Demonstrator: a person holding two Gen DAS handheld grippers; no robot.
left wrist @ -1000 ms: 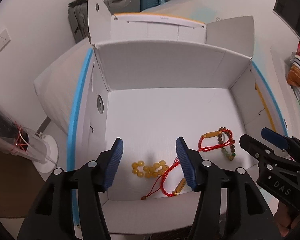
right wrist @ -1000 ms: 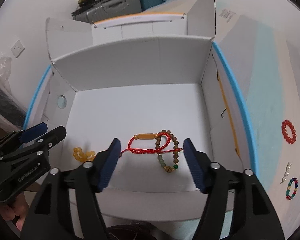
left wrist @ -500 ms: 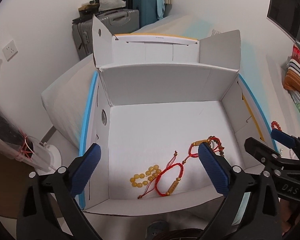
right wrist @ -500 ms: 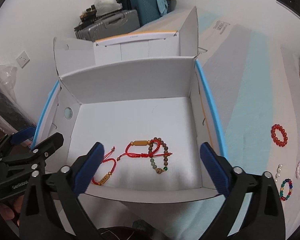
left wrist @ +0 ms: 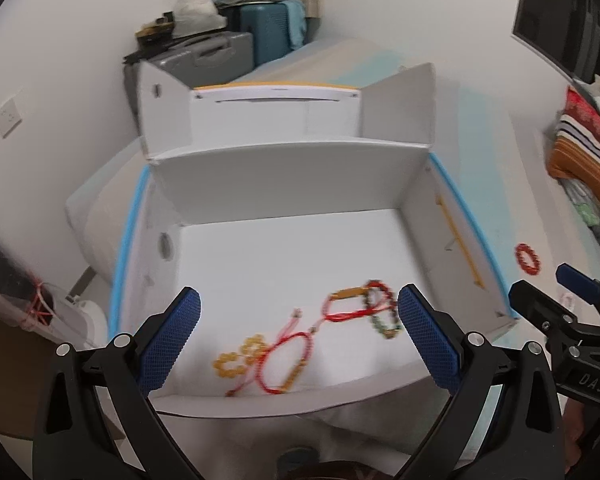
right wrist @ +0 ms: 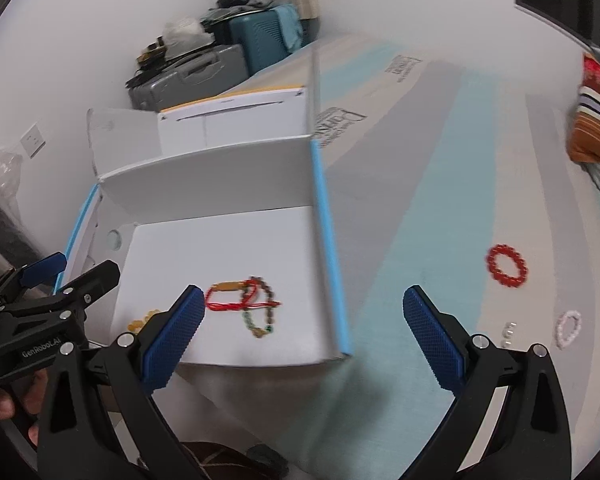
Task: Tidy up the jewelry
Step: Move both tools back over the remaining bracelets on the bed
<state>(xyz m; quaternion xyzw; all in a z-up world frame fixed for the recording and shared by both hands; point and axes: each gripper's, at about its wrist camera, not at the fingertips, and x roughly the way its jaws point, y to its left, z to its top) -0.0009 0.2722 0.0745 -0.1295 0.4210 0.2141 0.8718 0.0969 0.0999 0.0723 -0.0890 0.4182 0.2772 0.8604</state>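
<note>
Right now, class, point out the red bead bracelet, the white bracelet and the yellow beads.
Red bead bracelet (right wrist: 506,266), right wrist view, on its bead ring.
White bracelet (right wrist: 568,328), right wrist view, on its ring.
Yellow beads (left wrist: 239,359), left wrist view, cluster's middle.

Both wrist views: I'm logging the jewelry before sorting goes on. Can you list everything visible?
white box: one, white with blue edges, flaps open, on the bed
yellow bead bracelet: one, amber, box floor, near left
red cord bracelets: two, red with gold tubes, box floor; the right one overlaps the dark beads
dark bead bracelet: one, brown and green, box floor, right
red bead bracelet: one, red, on the bed right of the box
pale bead bracelet: one, pinkish white, bed, nearer than the red one
small pale beads: count unclear, beside it
suitcases: two, grey and teal, far wall
left tool: open, empty
right tool: open, empty
</note>
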